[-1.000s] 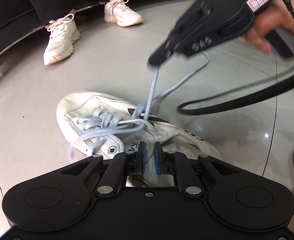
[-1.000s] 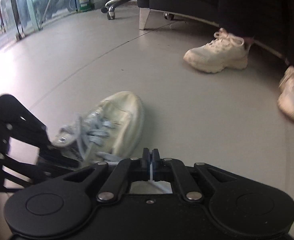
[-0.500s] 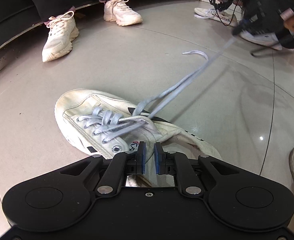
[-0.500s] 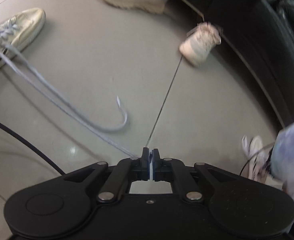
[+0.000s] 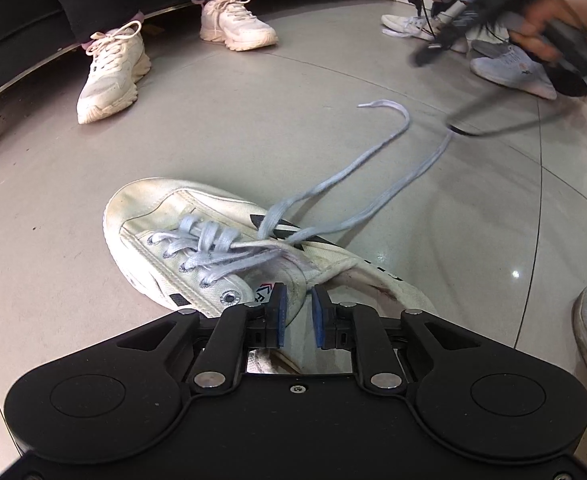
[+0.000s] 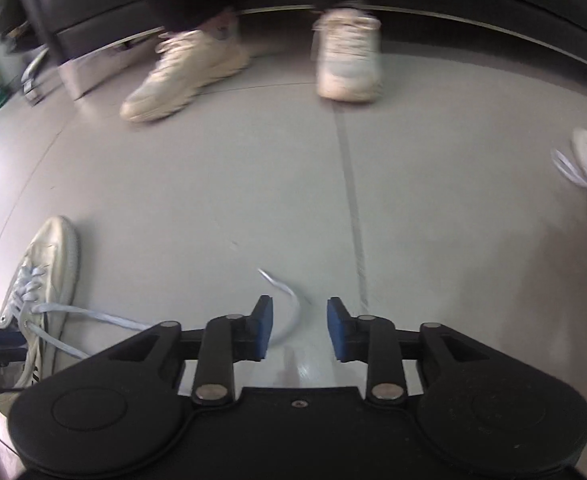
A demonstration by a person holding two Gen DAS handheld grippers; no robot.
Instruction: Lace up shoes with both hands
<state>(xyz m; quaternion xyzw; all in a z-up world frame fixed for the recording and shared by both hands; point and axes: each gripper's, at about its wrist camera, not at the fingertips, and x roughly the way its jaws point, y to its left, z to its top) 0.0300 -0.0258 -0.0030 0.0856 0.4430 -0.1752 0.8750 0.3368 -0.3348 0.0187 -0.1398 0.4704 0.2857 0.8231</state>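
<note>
The floor (image 5: 253, 140) takes up most of the room, with other people's sneakers (image 5: 109, 68) along the far bench. On it, right in front of the left gripper (image 5: 296, 312), lies the shoe (image 5: 165, 216) on its side, toe pointing away and to the left. Its collar sits just ahead of that gripper's tips, and its fabric shows in the gap between them. The jaws are opening, and I cannot see the pads pressing on anything.

The lacing looks mostly done to me: the pale blue lace (image 5: 221, 248) crosses several eyelets up the front, though the crossings look loose and bunched. One metal eyelet (image 5: 229, 297) near the collar appears empty. No knot or bow is tied.

Two loose ends trail off the shoe, up and to the right of the left gripper. One curls to a hook-shaped tip (image 5: 377, 103); the other runs toward the right gripper (image 6: 299, 330), which is well apart from the shoe. Its jaws are opening and hold nothing; a lace end (image 6: 289, 300) lies on the floor just beyond them.

What's left, I'd say: snug the crossings, thread any remaining eyelet, then pick both ends up and tie.
</note>
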